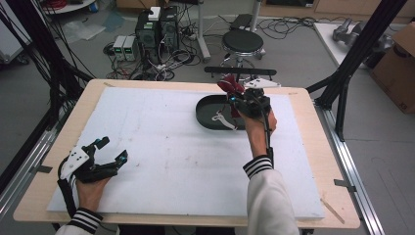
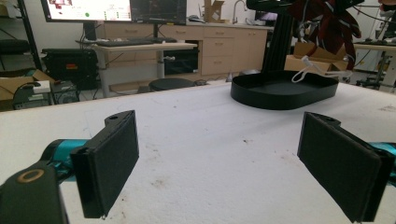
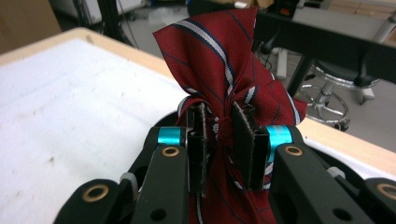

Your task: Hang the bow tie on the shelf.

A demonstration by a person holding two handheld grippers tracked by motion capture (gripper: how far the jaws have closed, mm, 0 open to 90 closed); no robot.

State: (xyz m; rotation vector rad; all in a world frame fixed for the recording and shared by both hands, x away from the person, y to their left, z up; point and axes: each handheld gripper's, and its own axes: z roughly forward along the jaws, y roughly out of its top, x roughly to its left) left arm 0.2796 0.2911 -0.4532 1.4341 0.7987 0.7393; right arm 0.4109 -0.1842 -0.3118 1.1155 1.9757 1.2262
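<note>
A dark red bow tie (image 3: 224,60) with white and navy stripes is pinched at its middle knot by my right gripper (image 3: 223,133), whose pads press on the cloth from both sides. In the high view that right gripper (image 1: 234,93) holds the bow tie (image 1: 230,85) above the far edge of a black oval tray (image 1: 208,113). The tie's white strap (image 1: 219,117) trails down into the tray. My left gripper (image 1: 111,149) rests at the near left of the white board, open and with nothing in it. From the left gripper view, the tray (image 2: 280,91) and hanging bow tie (image 2: 327,23) lie far ahead.
The white foam board (image 1: 161,147) covers most of the wooden table. Black frame posts (image 1: 359,49) stand at the table's right and left. A round stool (image 1: 243,41) and computer boxes (image 1: 156,29) are on the floor beyond the far edge.
</note>
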